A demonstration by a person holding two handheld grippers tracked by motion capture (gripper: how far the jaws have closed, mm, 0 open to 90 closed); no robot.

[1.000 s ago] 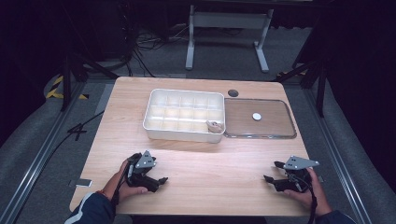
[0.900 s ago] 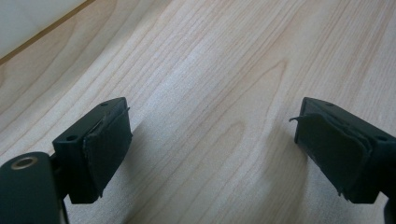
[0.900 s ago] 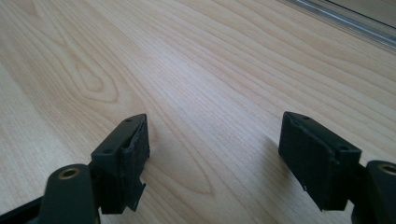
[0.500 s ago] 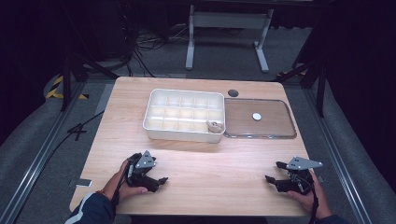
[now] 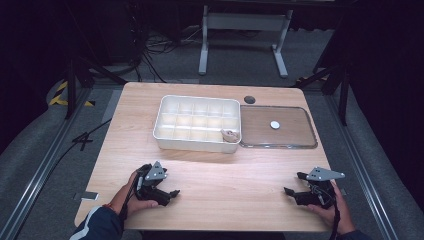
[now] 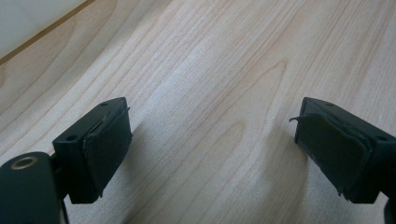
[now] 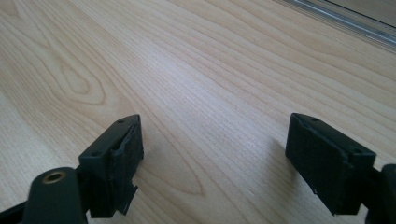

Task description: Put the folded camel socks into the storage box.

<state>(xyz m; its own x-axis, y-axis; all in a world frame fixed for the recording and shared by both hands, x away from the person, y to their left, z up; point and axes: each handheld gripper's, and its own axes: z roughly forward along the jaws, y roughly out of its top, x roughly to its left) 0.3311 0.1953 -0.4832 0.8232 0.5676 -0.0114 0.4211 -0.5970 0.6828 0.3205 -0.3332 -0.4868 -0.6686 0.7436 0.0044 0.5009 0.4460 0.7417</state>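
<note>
My left gripper [image 5: 171, 195] rests on the wooden table [image 5: 225, 170] near its front left, held in a hand, jaws pointing right. In the left gripper view that gripper [image 6: 212, 121] is open over bare wood. At the front right my right gripper [image 5: 292, 183] points left, and the right gripper view has it [image 7: 215, 126] wide open; its jaws have just been opening, with nothing between them. A white compartment tray [image 5: 197, 144] stands in the middle of the table. A small brownish object [image 5: 229, 134] lies in its near right compartment.
A clear lid [image 5: 295, 144] lies flat just right of the tray, with a small white disc [image 5: 275, 124] at its middle. A dark round grommet [image 5: 249, 99] sits behind it. Bare wood lies between the two grippers. Cables and a metal stand are on the floor beyond the table.
The right gripper's jaws stand a little wider apart than before. Both hands, the tray and the lid have stayed where they were.
</note>
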